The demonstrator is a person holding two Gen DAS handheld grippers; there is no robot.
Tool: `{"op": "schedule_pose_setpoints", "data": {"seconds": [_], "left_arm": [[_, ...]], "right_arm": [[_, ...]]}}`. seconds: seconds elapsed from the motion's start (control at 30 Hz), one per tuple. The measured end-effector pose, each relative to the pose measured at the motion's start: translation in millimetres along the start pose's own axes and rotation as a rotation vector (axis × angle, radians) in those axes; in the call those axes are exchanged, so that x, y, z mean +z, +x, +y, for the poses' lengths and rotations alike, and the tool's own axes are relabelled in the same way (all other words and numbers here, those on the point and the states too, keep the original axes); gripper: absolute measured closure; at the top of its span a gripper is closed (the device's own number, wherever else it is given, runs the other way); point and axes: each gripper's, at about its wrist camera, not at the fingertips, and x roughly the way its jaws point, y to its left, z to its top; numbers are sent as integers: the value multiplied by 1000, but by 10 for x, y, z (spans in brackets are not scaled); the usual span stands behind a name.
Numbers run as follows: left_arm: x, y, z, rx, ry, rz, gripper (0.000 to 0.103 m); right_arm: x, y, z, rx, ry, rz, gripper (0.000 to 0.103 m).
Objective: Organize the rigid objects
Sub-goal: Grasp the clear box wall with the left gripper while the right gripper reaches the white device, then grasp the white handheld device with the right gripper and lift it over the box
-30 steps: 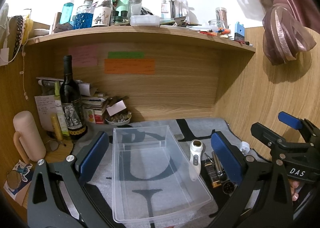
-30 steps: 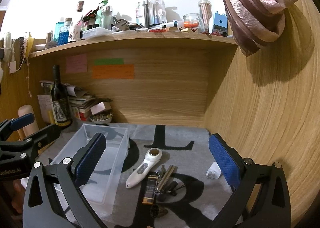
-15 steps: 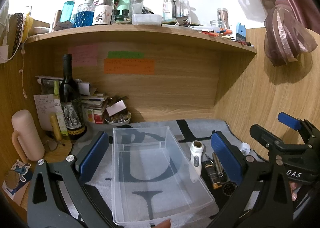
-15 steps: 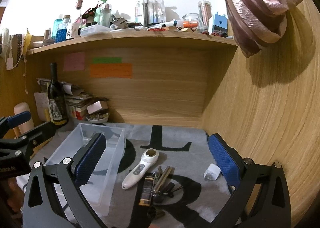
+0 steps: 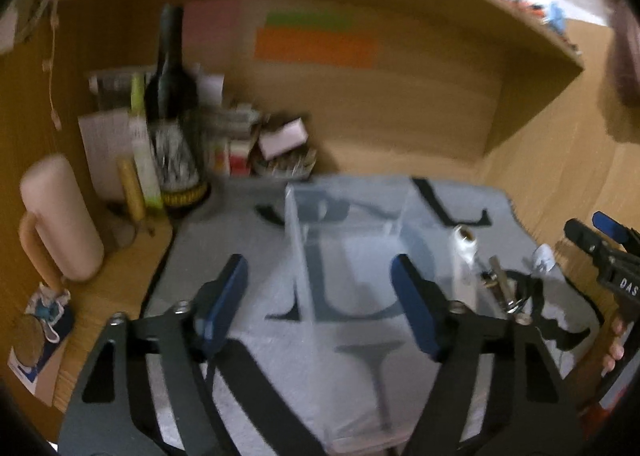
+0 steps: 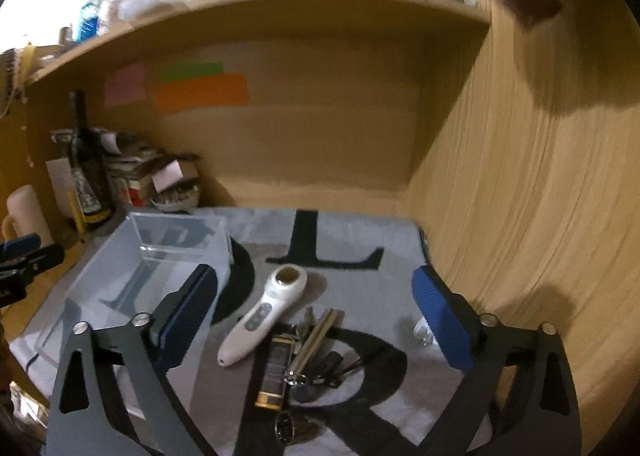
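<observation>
Black gripper (image 6: 314, 304) frames, blue pads (image 6: 438, 322), silver screws.

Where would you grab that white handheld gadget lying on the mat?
Grip the white gadget across its narrow handle, below the round head, coming from above with the right tool. It lies flat, the handle's sides look clear, and the keys crowd only its lower end.

I'm looking at a wooden desk (image 6: 64, 256) carrying a grey lettered mat (image 6: 400, 240). Lying on the mat are a clear bin (image 6: 132, 276), a white handheld device (image 6: 264, 316), keys (image 6: 320, 372) and a small white plug (image 6: 423, 332).
</observation>
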Motion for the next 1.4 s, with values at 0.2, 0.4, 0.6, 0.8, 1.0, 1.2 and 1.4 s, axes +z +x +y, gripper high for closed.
{"op": "schedule_pose_setpoints", "data": {"seconds": [0.2, 0.4, 0.6, 0.8, 1.0, 1.2, 1.4], "left_arm": [[-25, 369, 216, -16, -33, 135, 63], [-33, 608, 248, -101, -21, 252, 80], [-32, 704, 228, -160, -3, 316, 88], [-51, 703, 252, -190, -3, 299, 88], [-43, 709, 210, -171, 33, 290, 88], [-55, 696, 160, -139, 60, 279, 89], [-55, 706, 152, -134, 57, 283, 89]], "right_arm": [[-26, 377, -19, -12, -13, 116, 31], [-32, 682, -24, -3, -10, 214, 57], [3, 955, 10, 25, 23, 285, 58], [23, 1346, 125, 53, 11, 396, 58], [-52, 1701, 358, 88, -77, 529, 58], [-139, 1848, 448, 59, -130, 602, 59], [-159, 1815, 359, 63, -79, 591, 66]]}}
